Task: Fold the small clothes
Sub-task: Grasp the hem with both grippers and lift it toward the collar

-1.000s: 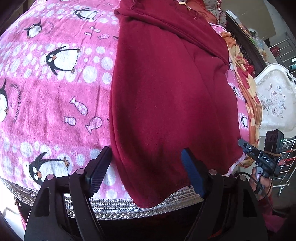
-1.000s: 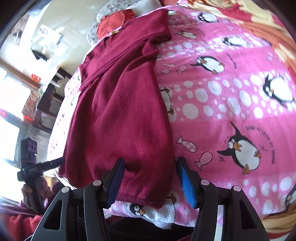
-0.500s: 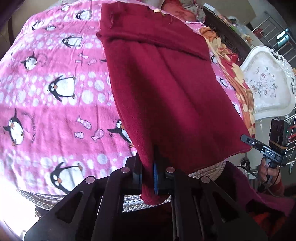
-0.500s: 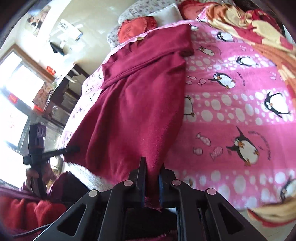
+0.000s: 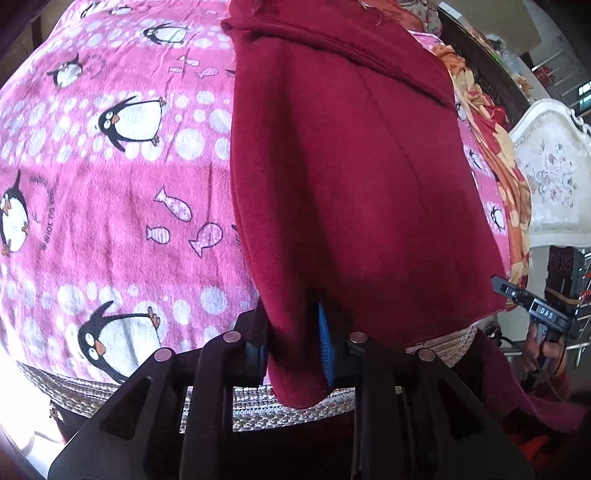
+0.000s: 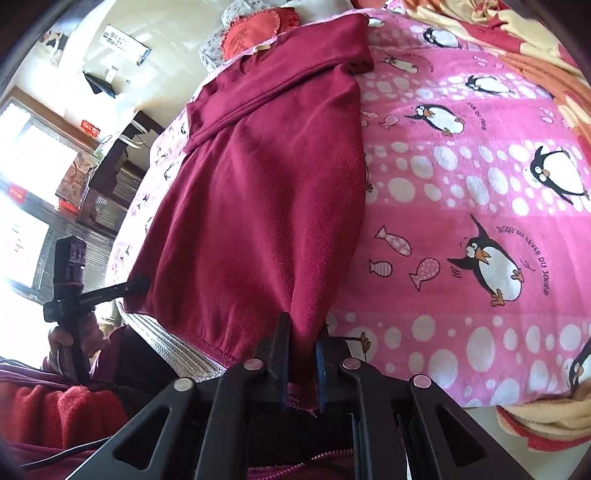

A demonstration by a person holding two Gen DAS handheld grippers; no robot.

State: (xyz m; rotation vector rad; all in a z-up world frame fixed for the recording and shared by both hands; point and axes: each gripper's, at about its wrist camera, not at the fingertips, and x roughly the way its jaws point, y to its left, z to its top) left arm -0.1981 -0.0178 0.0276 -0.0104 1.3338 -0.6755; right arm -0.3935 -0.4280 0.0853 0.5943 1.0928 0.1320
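**Both grippers had just pinched the near hem of a dark red garment**

The left gripper (image 5: 291, 347) had its two fingers pressed onto a bunched fold of the garment (image 5: 343, 177), with cloth filling the narrow gap between them and a blue pad (image 5: 324, 343) showing against the fabric. The right gripper (image 6: 300, 354) likewise had its fingers pinched tight on the garment's other near corner (image 6: 304, 325).

A second earlier both pairs of fingers had stood spread wide, straddling the hem where it lay flat. Half a second earlier they had closed. Now the near hem was gathered and drawn slightly up off the blanket (image 5: 110, 206), so the grasp appeared secure at both corners.

The garment lay lengthwise on the pink penguin-print blanket, its far end, with a band folded across it, stretched toward a red cushion (image 6: 255, 33) at the head of the bed. Its near hem hung just past the blanket's woven edge (image 5: 74, 387). Beyond the garment's far side lay an orange and red quilt (image 5: 495, 147).

Judging from this, the grasping step looked finished. The likely next move was to lift the hem and carry it toward the far end, folding the garment in half.
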